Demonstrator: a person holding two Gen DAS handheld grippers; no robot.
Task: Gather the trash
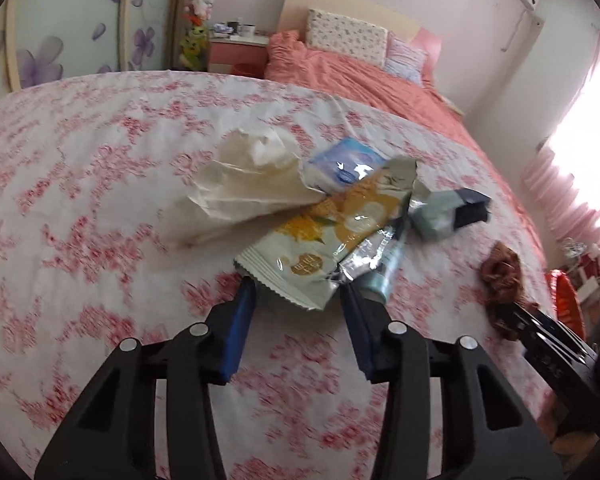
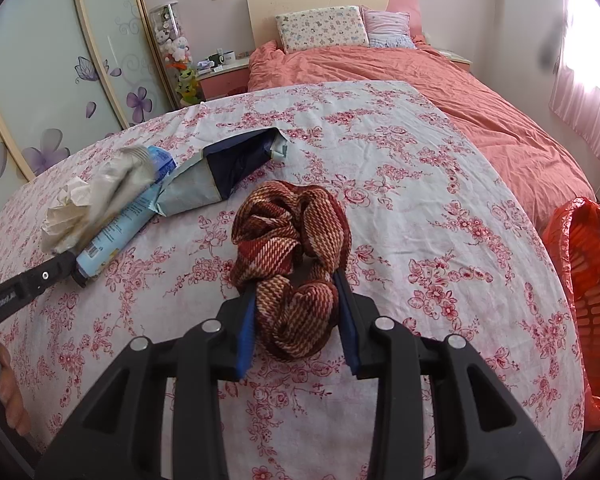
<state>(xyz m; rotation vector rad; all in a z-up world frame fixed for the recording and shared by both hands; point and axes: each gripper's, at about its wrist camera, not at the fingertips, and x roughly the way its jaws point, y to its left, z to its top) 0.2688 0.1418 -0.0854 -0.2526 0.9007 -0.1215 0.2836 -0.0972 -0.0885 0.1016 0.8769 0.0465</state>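
Observation:
A yellow-and-green snack wrapper (image 1: 320, 232) lies on the floral tablecloth (image 1: 100, 200), and my left gripper (image 1: 296, 292) is shut on its near end, together with a light-blue tube (image 1: 384, 276). In the right wrist view the left gripper (image 2: 74, 270) comes in from the left with the tube (image 2: 112, 236) and the blurred wrapper (image 2: 120, 184). A crumpled tissue (image 1: 244, 184), a blue pack (image 1: 344, 160) and a grey-and-navy carton (image 1: 452, 212) lie around them. My right gripper (image 2: 296, 286) is shut on a red-brown woven cloth (image 2: 292, 240).
An orange bag-lined basket (image 2: 588, 280) stands off the table's right edge. Behind the table is a bed with a salmon duvet (image 2: 420, 80) and pillows. A wardrobe with flower doors (image 2: 40, 80) fills the left. A person's hand (image 2: 4, 380) holds the left gripper.

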